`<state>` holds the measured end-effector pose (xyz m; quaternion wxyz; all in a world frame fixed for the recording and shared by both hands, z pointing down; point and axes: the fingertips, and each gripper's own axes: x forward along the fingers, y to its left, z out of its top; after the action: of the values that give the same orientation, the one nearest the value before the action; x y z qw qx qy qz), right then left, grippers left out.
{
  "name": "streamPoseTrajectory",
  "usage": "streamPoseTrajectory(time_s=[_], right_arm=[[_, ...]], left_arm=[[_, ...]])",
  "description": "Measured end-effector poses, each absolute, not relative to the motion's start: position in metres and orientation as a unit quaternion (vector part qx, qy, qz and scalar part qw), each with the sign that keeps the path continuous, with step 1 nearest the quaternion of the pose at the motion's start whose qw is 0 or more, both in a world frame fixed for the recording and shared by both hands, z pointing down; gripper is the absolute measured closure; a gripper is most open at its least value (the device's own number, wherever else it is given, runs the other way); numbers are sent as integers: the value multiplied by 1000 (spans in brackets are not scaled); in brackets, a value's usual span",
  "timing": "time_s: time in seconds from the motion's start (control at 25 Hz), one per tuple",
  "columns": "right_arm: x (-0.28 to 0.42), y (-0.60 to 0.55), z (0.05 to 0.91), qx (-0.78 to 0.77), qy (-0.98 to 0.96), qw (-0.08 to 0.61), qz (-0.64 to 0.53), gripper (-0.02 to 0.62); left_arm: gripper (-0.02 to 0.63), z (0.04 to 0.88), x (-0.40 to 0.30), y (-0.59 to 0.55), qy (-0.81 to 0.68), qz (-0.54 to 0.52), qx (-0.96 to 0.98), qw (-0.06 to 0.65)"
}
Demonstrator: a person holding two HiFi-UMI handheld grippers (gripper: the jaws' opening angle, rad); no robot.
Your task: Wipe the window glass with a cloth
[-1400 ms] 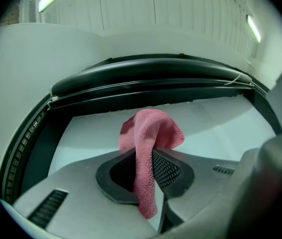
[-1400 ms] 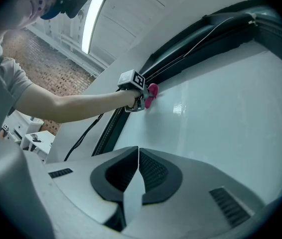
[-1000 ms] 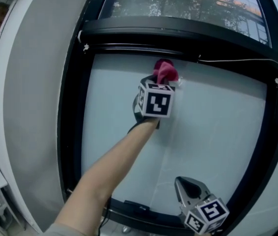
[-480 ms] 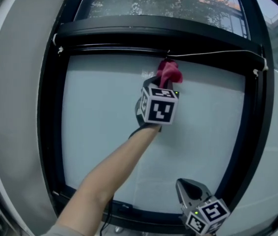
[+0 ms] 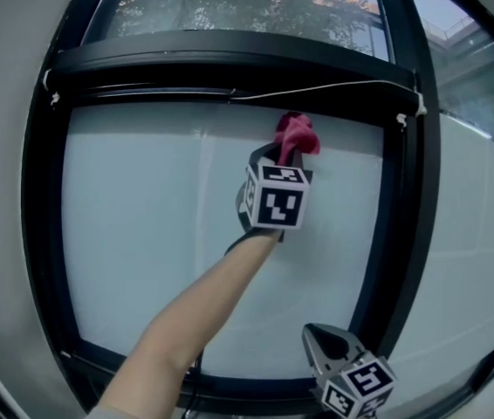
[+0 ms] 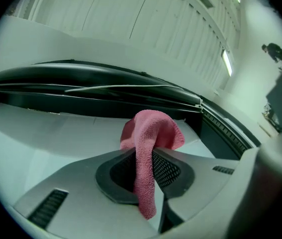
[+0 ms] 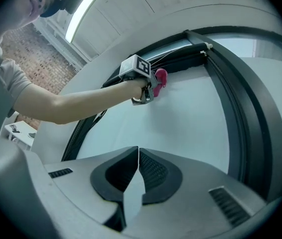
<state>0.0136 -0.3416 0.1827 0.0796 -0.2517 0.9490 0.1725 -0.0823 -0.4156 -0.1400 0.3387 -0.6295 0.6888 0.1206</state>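
Right tool (image 5: 320, 336) partly beyond bottom edge

A black window frame (image 5: 229, 58) is set in a grey wall (image 5: 3, 190). Trees (image 5: 229, 3) are seen through the top pane (image 5: 317, 11). Brick (image 7: 44, 59) and a strip light (image 7: 81, 9) are shown behind.

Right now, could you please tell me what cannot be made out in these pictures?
- Whether the pink cloth presses the glass: head view, the left claw and the bunched cloth cover the contact spot.
- Window frame's lower rail: head view, partly behind the arm and right claw.
- Dirt or streaks on the glass: too faint in every view.
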Motion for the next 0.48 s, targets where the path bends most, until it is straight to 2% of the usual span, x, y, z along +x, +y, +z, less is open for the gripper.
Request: streamPoseTrajectory(time_s=[0.48], right_arm=[[84, -364, 193, -313, 932, 83, 163, 589]], left_arm=[[540, -137, 23, -462, 619, 142, -706, 311]])
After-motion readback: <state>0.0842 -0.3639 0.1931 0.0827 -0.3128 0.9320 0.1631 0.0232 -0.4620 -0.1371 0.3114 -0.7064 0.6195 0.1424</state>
